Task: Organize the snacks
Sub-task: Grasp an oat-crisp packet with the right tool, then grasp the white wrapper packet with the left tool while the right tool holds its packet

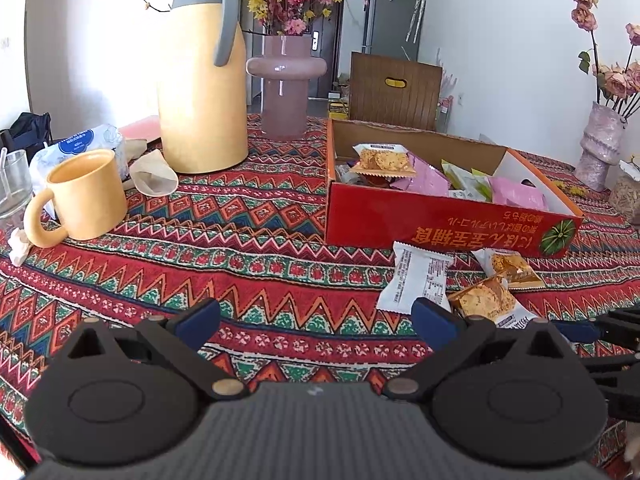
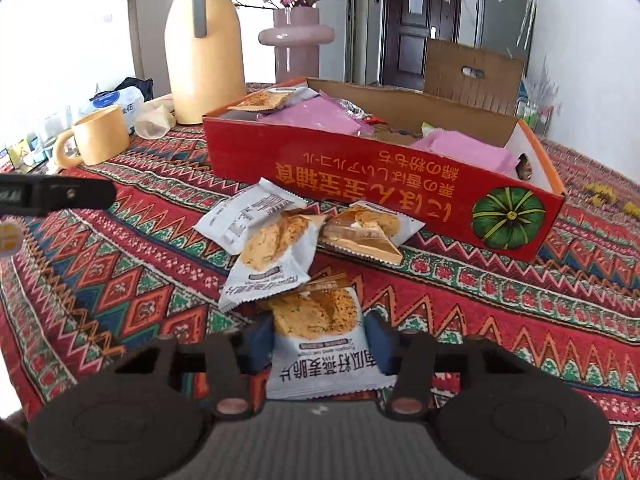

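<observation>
A red cardboard box point(image 1: 440, 220) point(image 2: 360, 168) with a pumpkin picture stands on the patterned tablecloth and holds several pink, green and cracker snack packets. In front of it lie a white packet turned back-up point(image 1: 416, 276) point(image 2: 244, 212) and two cracker packets point(image 1: 484, 300) point(image 2: 268, 256) point(image 2: 364, 228). My right gripper point(image 2: 320, 344) is shut on a further cracker packet point(image 2: 316, 332), one blue pad against each side of it, low over the cloth. My left gripper point(image 1: 316, 320) is open over bare cloth, just left of the loose packets, with nothing between its fingers.
A tall yellow thermos jug point(image 1: 200, 80), a yellow mug point(image 1: 86, 196), a pink vase with flowers point(image 1: 286, 80), a glass point(image 1: 14, 184) and a tissue pack crowd the far left. A second vase with dried roses point(image 1: 600, 140) stands far right. A brown chair back point(image 1: 394, 88) rises behind the box.
</observation>
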Motion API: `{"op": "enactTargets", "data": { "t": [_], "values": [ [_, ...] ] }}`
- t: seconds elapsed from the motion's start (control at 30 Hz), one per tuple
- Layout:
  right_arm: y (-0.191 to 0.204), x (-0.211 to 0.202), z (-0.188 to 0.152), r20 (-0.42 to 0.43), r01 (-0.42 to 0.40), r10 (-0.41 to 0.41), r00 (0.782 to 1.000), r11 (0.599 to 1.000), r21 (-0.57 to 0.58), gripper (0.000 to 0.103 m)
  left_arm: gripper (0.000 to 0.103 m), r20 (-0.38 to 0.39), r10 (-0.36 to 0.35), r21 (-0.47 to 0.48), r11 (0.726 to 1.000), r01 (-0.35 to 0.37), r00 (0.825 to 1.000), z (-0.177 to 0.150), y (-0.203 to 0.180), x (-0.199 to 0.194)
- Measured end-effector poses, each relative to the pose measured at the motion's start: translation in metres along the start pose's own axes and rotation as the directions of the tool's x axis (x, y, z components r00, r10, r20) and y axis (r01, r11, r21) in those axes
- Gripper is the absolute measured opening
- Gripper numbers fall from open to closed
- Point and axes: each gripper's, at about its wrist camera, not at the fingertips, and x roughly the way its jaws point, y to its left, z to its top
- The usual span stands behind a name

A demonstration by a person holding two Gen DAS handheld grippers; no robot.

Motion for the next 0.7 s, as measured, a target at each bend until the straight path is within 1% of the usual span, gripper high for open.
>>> {"op": "enactTargets", "data": {
  "t": [0.07, 0.23, 0.4, 0.5, 0.7],
  "values": [
    [0.001, -0.007, -0.005, 0.021, 0.018, -0.018, 1.000, 1.000, 0.004, 0.039, 0.103, -0.005, -0.001, 0.003, 1.000, 0.001, 1.000, 0.000, -0.001, 0.002],
    [-0.011, -0.026, -0.012, 0.089, 0.080, -0.083, 0.993, 0.996, 0.043, 0.039, 0.103, -0.011, -0.010, 0.022, 1.000, 0.010, 1.000, 0.004, -0.005, 0.008],
    [-0.035, -0.043, -0.009, 0.162, 0.136, -0.153, 0.975, 0.985, 0.109, 0.039, 0.103, -0.025, -0.028, 0.063, 0.998, 0.029, 0.999, 0.012, -0.017, 0.020],
    [-0.050, -0.047, -0.007, 0.200, 0.153, -0.183, 0.963, 0.976, 0.156, 0.039, 0.103, -0.034, -0.035, 0.088, 0.995, 0.038, 0.999, 0.019, -0.028, 0.029],
    [-0.073, -0.042, -0.001, 0.223, 0.186, -0.240, 0.945, 0.954, 0.237, 0.039, 0.103, -0.058, -0.033, 0.144, 0.989, 0.041, 0.998, 0.031, -0.054, 0.050]
  ]
}}
